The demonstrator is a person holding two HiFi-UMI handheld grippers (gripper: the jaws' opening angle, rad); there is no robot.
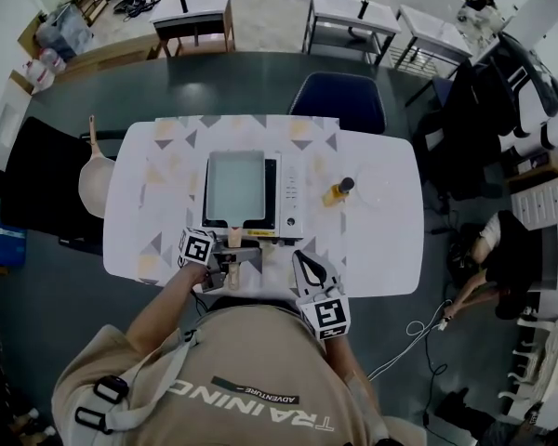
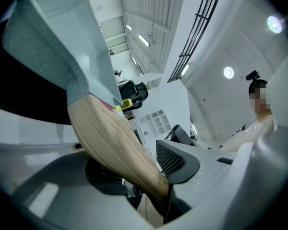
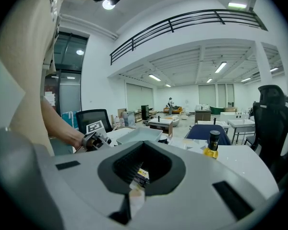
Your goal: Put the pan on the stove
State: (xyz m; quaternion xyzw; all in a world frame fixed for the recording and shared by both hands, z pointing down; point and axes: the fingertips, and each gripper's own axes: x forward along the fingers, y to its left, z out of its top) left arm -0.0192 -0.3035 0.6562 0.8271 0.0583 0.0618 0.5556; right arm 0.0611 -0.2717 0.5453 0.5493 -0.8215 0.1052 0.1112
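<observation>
White table (image 1: 381, 212), pan (image 1: 234, 186) seemingly on stove (image 1: 289, 193), handle (image 1: 234, 238) in left claw (image 2: 145, 178)

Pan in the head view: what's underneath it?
The stove sits beneath the pan; only its right-hand strip shows. Whatever lies between them is covered, so contact can't be confirmed.

pan (image 1: 234, 187) pale grey (wood-tone hdl) | table (image 1: 381, 203) white w/ triangle pattern | bottle (image 1: 338, 192) yellow
</observation>
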